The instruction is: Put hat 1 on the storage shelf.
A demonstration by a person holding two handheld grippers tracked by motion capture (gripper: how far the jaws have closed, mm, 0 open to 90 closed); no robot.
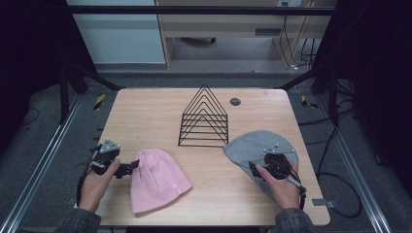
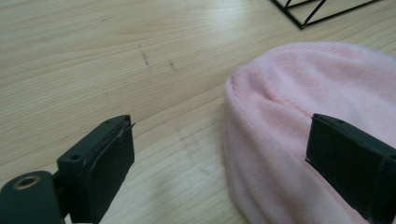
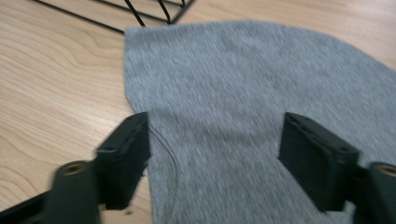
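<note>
High view: left gripper [image 1: 130, 167] at the table's [image 1: 145, 107] left front, jaws pointing toward 3 o'clock, tips right at the left edge of the pink beanie [image 1: 155, 179]. The beanie lies flat, long axis running roughly 12 to 6, crown toward 12, cuff toward 6. The right gripper [image 1: 256, 170] sits over the lower part of the grey beanie [image 1: 257, 143], jaws pointing toward about 10 o'clock; that hat's round crown faces 1 o'clock. A wire rack [image 1: 204, 119] stands between the two hats, at 12 from the table centre. Each hat is nearest its own-side hand.

Left gripper view: jaws stand wide apart, nothing pinched. The pink beanie [image 2: 299, 102] lies ahead toward 1–2 o'clock; its near edge runs between the jaws and the right-hand jaw overlaps the fabric, the other is over bare wood. Judged next move: close on that edge.

Right gripper view: jaws spread wide, no pinch on anything. The grey beanie [image 3: 243, 84] spreads from between the jaws up to 12; its left edge runs just inside the left-hand jaw. Whether the pads touch the cloth I cannot tell. A corner of the rack [image 3: 154, 11] shows at 11
</note>
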